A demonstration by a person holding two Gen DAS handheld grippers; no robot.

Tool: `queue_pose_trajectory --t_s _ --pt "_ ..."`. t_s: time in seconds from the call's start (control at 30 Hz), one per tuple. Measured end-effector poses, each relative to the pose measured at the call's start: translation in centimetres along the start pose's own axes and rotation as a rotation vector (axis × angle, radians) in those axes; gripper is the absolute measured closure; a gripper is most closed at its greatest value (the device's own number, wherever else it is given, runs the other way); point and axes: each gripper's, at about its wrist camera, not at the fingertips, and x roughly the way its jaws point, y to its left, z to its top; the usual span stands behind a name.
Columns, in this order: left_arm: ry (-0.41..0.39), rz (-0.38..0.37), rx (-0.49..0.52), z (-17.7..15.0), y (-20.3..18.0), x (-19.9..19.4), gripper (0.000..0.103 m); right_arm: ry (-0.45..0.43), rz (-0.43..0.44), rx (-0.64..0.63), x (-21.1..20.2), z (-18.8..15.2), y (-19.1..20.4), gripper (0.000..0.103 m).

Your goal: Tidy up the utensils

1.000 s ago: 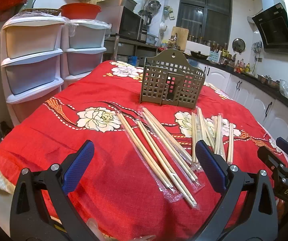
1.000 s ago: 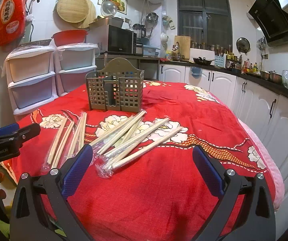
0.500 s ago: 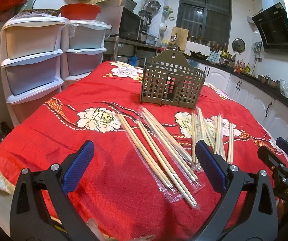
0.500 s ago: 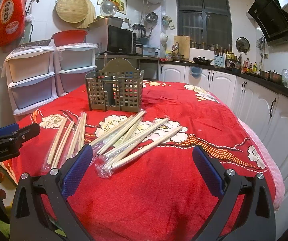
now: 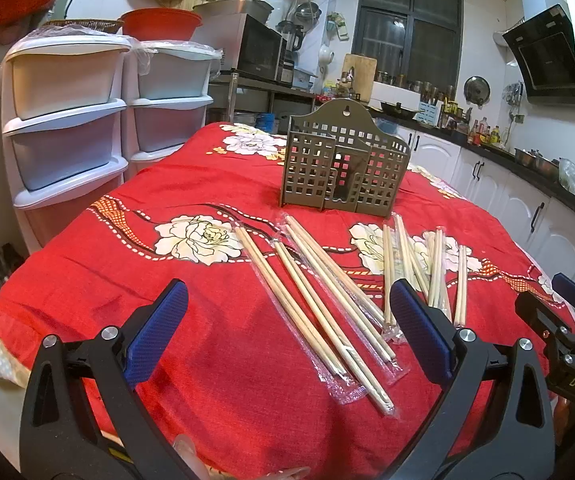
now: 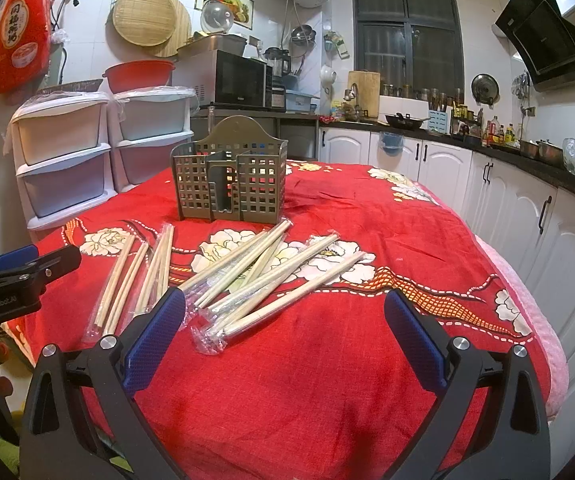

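Tabletop (image 5: 215, 360) under red flowered cloth fills mid-frame; wrapped chopsticks (image 5: 319, 300) lie before a brown basket (image 5: 343, 168); drawers (image 5: 63, 120) upper left; both hand-held grippers, left (image 5: 287, 320) and right (image 6: 283, 324), gape empty

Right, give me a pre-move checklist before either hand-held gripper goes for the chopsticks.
1. Left hand-held gripper open, holding nothing: ok.
2. Right hand-held gripper open, holding nothing: ok.
3. Olive-brown plastic lattice utensil holder upright on the red floral tablecloth: ok.
4. Holder compartments free of utensils: none seen through the lattice, ok.
5. Wrapped wooden chopstick pairs lie separately for a single pick: not ok, several overlap.
6. Grippers apart from each other: ok.
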Motion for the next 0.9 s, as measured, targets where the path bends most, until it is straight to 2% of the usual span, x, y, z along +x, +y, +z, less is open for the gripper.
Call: queue_pose_trajectory --t_s 0.4,0.9 --pt "0.017 0.02 -0.019 0.5 1.4 0.9 0.01 0.008 0.025 -0.014 0.5 0.6 0.7 0.006" --pt "0.084 0.023 -0.056 3.0 3.2 3.4 0.01 0.079 0.103 -0.007 4.1 3.3 0.7 0.006"
